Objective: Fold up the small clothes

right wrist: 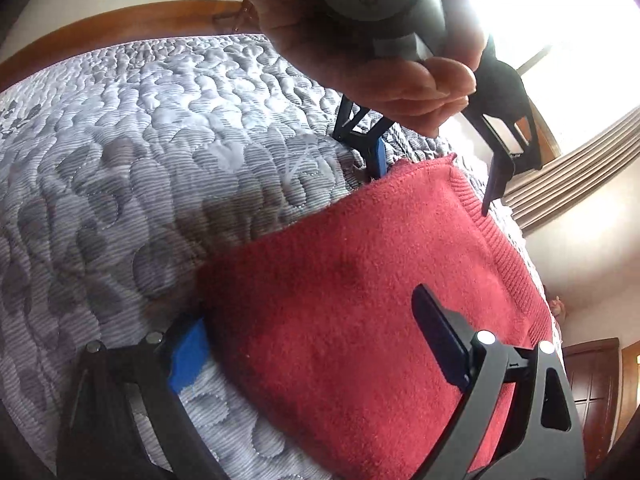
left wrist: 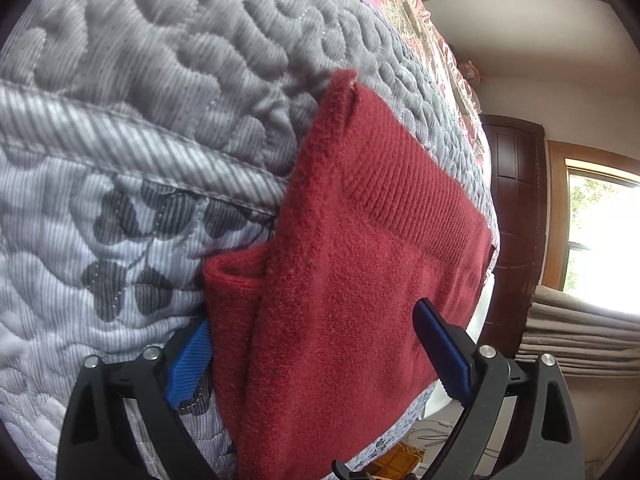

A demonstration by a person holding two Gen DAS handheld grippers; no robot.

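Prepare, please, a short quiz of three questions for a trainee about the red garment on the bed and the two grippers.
1. True or false: the folded red knitted garment lies on a grey quilted bed cover.
2. The left gripper is: A) open, astride the garment's edge; B) shut on the garment; C) away from the bed.
3. Fill in: the right gripper has its jaws ____.

Key: 1 true; 2 A; 3 open.
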